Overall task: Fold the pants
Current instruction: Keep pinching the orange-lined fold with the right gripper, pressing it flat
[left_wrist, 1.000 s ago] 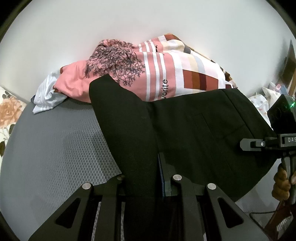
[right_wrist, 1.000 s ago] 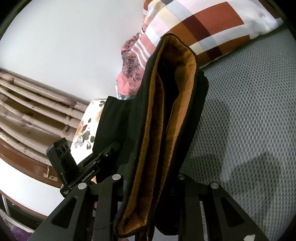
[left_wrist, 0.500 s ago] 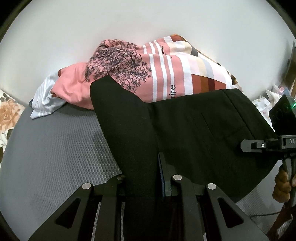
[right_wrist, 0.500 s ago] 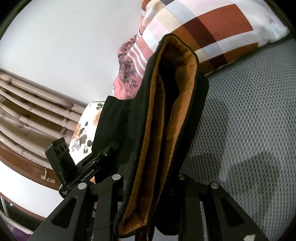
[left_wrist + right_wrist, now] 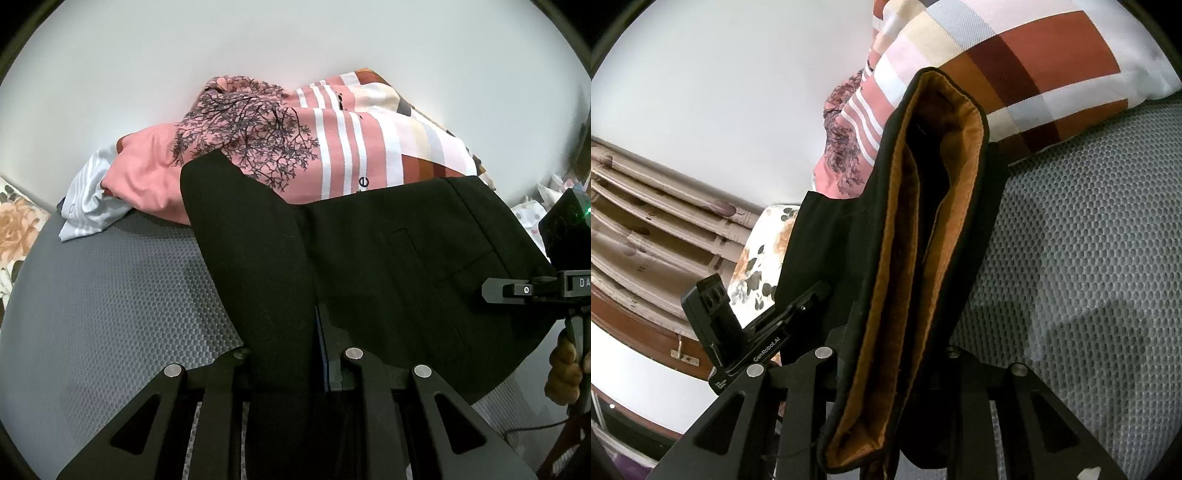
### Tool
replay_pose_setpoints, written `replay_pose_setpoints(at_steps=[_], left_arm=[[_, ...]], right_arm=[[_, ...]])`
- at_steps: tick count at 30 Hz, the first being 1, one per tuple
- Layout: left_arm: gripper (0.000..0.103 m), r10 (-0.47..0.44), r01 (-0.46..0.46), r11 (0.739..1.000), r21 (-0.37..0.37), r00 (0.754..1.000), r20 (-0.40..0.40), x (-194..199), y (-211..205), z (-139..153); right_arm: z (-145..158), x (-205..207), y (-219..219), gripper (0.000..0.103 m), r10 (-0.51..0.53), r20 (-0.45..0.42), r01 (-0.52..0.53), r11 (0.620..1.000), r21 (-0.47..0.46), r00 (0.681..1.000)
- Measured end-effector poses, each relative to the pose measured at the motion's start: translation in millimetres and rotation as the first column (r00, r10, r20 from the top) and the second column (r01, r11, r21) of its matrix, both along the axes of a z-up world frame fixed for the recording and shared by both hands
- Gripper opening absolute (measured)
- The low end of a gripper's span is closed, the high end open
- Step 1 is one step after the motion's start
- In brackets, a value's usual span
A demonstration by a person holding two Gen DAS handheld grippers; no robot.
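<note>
Black pants hang stretched between my two grippers above a grey textured mattress. My left gripper is shut on a folded black edge of them. In the right wrist view the waistband with its orange-brown lining runs up between the fingers, and my right gripper is shut on it. The right gripper also shows at the right edge of the left wrist view, with a hand below it. The left gripper appears low on the left of the right wrist view.
Pink striped and tree-printed bedding is piled against the white wall behind the pants. A checked pillow lies at the top right. A floral pillow and a wooden headboard are on the left. Bare grey mattress lies to the right.
The left gripper has drifted a little sideways with the pants, so the pink bedding slides right in its view. Both grips are unchanged and the right gripper has held still.
</note>
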State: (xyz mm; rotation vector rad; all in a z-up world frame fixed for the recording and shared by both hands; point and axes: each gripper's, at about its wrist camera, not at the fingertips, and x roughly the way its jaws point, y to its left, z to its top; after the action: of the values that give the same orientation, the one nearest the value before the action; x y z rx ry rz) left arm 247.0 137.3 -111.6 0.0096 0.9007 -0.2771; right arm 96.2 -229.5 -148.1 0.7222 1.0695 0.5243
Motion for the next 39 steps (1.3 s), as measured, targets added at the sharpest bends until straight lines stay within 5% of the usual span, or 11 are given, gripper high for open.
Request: replay_pose_setpoints(at_steps=[39], left_arm=[[0.018,0.027,-0.026,1.000,0.004,0.999,-0.039,17,12,-35]], right_arm=[[0,5,20,0.023,-0.001,-0.026,0.000,0.999,-0.036,1.000]])
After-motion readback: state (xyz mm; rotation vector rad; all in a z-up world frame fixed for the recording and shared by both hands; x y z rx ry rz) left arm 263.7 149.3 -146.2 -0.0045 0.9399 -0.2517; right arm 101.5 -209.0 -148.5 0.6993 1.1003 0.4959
